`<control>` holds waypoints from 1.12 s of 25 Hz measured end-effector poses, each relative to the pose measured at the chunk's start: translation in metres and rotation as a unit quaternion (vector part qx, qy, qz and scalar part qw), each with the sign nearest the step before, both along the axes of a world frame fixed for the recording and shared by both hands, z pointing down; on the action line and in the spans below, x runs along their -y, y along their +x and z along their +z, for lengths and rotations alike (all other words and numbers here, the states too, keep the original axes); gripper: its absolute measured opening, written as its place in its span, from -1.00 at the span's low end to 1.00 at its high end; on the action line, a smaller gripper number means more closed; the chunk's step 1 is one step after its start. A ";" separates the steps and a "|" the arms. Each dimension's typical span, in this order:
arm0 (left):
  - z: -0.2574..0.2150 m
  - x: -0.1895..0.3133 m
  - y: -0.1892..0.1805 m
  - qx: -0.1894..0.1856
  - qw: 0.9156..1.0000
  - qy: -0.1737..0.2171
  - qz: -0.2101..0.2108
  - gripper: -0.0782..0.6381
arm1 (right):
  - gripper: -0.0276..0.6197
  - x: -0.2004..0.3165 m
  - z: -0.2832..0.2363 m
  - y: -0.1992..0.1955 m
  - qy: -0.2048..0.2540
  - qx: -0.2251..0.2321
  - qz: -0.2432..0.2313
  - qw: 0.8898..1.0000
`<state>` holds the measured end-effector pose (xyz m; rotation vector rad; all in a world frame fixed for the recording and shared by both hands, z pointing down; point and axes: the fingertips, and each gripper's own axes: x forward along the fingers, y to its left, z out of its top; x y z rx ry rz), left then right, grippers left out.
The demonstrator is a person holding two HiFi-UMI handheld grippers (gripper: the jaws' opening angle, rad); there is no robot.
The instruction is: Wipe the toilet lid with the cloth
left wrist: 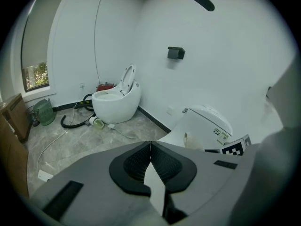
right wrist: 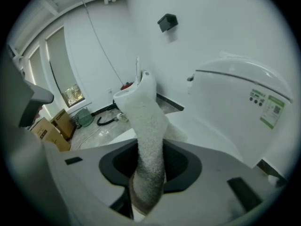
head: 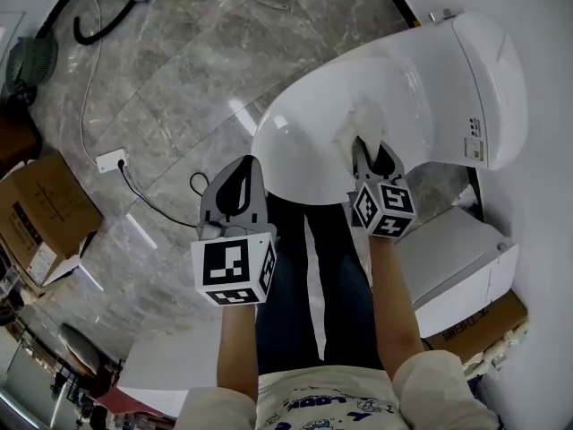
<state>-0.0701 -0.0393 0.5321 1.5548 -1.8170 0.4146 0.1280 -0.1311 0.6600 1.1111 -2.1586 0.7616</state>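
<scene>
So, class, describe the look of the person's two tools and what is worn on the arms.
Both the left tool and right tool are grey with black ridged pads; each carries a white cube of black square markers. The arms are bare below short pale sleeves.

White walls (left wrist: 235, 79) meet a grey marble-tiled floor (head: 179, 88). Daylight comes through a corner window (left wrist: 35, 75), and a cardboard box (head: 40, 215) stands nearby.

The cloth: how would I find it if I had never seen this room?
Start at the big white toilet in front of the person, its lid closed. At the lid is the right hand-held gripper, and the cloth is the white strip clamped in its jaws. It is the only fuzzy, soft thing there; all around it is smooth and glossy.
</scene>
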 end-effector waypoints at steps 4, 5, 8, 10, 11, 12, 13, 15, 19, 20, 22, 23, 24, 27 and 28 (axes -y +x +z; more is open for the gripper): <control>-0.003 0.027 0.033 0.002 0.999 0.001 0.037 -0.77 | -0.55 0.030 -0.001 0.063 0.007 -0.009 0.068 0.998; -0.003 0.032 0.040 0.002 0.999 0.002 0.044 -0.77 | -0.55 0.037 -0.002 0.078 0.009 -0.011 0.081 0.997; -0.003 0.047 0.060 0.003 0.998 0.000 0.062 -0.77 | -0.55 0.054 -0.001 0.117 0.010 -0.012 0.116 0.993; -0.003 0.055 0.071 0.005 0.997 -0.001 0.075 -0.77 | -0.55 0.062 0.000 0.138 0.011 -0.016 0.134 0.991; -0.003 0.059 0.076 0.005 0.997 -0.002 0.080 -0.77 | -0.55 0.065 0.001 0.147 0.011 -0.020 0.138 0.990; -0.002 0.063 0.081 0.005 0.996 -0.002 0.085 -0.77 | -0.55 0.068 0.003 0.155 0.011 -0.024 0.140 0.990; -0.002 0.066 0.086 0.005 0.996 -0.002 0.089 -0.77 | -0.55 0.070 0.005 0.162 0.012 -0.028 0.139 0.990; 0.001 0.073 0.095 0.006 0.995 -0.003 0.096 -0.77 | -0.55 0.075 0.010 0.172 0.013 -0.036 0.134 0.990; 0.006 0.079 0.106 0.007 0.995 -0.007 0.103 -0.77 | -0.55 0.076 0.026 0.187 0.003 -0.048 0.123 0.991; 0.007 0.079 0.108 0.008 0.995 -0.009 0.104 -0.77 | -0.55 0.076 0.030 0.189 -0.002 -0.051 0.120 0.992; 0.009 0.079 0.109 0.008 0.994 -0.011 0.104 -0.77 | -0.55 0.074 0.041 0.192 -0.012 -0.059 0.112 0.992; 0.010 0.079 0.110 0.009 0.994 -0.013 0.104 -0.77 | -0.54 0.073 0.047 0.194 -0.018 -0.064 0.108 0.992; 0.011 0.078 0.111 0.009 0.994 -0.014 0.104 -0.77 | -0.55 0.071 0.052 0.195 -0.024 -0.069 0.104 0.992; 0.014 0.077 0.113 0.011 0.994 -0.019 0.104 -0.77 | -0.55 0.065 0.067 0.197 -0.037 -0.078 0.093 0.992; 0.014 0.076 0.114 0.011 0.994 -0.019 0.103 -0.77 | -0.54 0.064 0.070 0.197 -0.038 -0.079 0.090 0.992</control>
